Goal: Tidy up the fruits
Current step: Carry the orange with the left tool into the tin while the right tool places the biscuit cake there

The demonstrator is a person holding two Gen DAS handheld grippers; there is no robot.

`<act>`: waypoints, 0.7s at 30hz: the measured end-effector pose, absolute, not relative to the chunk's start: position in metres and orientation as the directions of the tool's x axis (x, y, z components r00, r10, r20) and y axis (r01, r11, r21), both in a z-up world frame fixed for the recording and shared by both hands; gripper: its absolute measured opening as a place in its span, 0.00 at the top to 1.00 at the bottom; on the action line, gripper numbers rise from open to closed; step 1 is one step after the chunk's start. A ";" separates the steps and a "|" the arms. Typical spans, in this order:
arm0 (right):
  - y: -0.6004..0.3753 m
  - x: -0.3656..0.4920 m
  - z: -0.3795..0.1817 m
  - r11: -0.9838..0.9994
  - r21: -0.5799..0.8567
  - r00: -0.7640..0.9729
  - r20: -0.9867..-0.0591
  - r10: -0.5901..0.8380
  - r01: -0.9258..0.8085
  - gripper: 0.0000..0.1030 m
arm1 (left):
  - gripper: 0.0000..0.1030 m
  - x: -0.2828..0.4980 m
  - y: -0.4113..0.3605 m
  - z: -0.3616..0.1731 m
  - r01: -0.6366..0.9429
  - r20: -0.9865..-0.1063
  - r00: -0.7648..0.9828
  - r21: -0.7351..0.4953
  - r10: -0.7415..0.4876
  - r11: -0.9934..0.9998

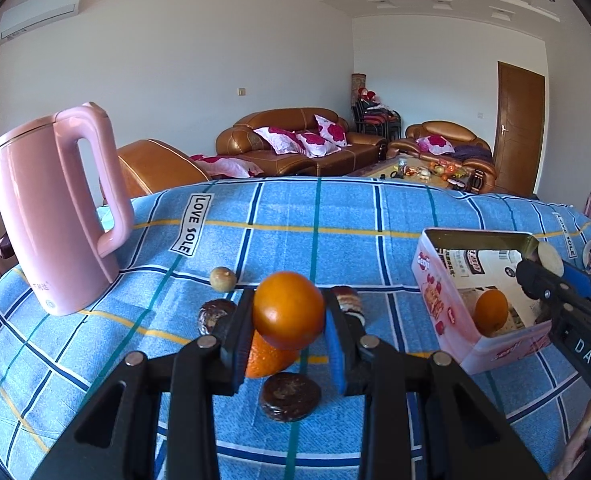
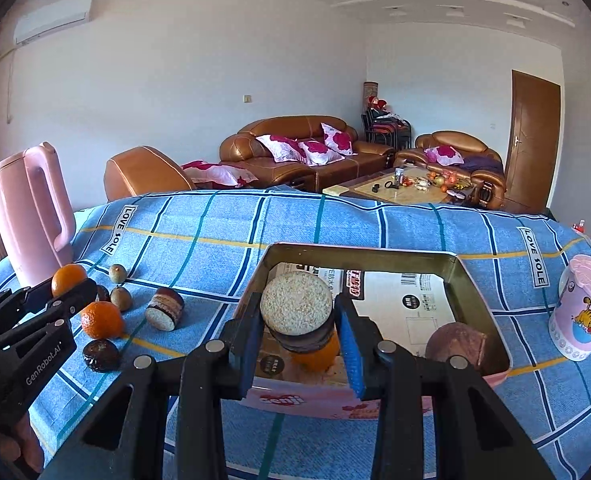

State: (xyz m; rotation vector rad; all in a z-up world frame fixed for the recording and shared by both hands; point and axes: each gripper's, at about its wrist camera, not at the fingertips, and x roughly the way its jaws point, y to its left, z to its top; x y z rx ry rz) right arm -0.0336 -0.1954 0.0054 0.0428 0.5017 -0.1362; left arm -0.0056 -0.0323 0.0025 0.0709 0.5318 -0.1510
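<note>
Two grippers grip: left gripper (image 1: 288, 322) jaws clamp an orange (image 1: 288, 311), right gripper (image 2: 297, 330) jaws a chocolate pie (image 2: 296, 312) above the pink tin (image 2: 483, 292).

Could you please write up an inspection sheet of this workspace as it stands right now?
Surface: blue checked cloth covers the table.
Job's things: pink tin open, holding one orange and a brown round item; a second orange and two small green-brown fruits lie on the cloth.
Clutter: chocolate-coated cakes among the fruit; pink kettle; pink cartoon cup.
Grippers: left gripper shut on a lifted orange; right gripper shut on a sesame-topped cake over the tin.
Cables: nothing seen.
Surroundings: brown leather sofas, cluttered coffee table, wooden door.
</note>
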 end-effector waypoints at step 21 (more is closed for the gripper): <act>-0.254 -0.027 0.007 0.967 -0.020 0.842 -0.488 -0.231 0.253 0.63 | 0.67 -0.003 -0.110 0.007 0.277 -0.500 0.835 0.024 -0.229 0.960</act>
